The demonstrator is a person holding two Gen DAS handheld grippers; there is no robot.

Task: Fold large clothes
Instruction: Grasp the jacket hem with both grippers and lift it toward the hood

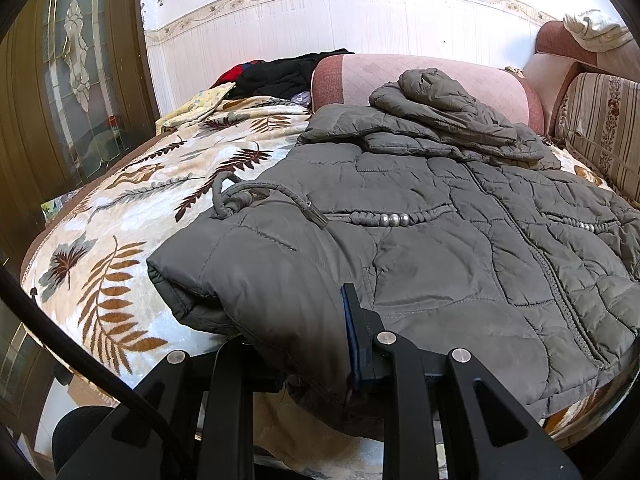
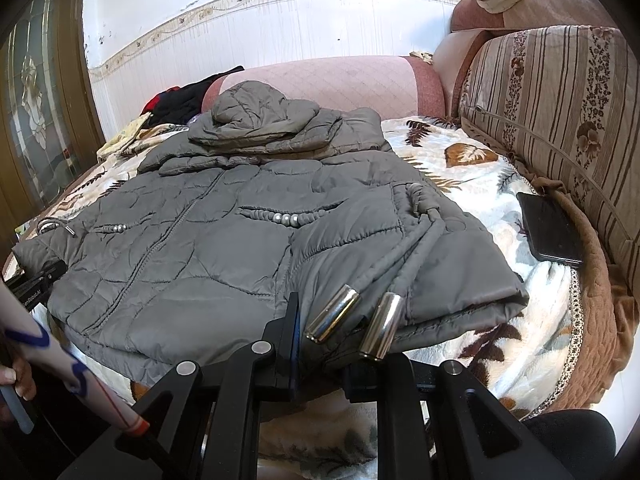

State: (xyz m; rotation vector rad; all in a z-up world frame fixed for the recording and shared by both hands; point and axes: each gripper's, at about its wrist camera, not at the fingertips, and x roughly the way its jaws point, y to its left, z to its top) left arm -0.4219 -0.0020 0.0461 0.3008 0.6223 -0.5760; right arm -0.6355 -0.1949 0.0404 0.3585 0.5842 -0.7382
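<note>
Both grippers, left (image 1: 304,344) and right (image 2: 320,344), pinch the jacket (image 1: 460,240) hem at the bed's (image 1: 120,208) near edge; slick padding could slip loose.

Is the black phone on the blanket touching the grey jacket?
Apart. The right wrist view shows the phone lying near the striped cushion, with a clear strip of blanket between it and the jacket.

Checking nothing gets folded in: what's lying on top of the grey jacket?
On the grey jacket lie its folded-down hood and drawcords with metal tips. Whatever is beneath it on the leaf-print blanket is hidden.
</note>
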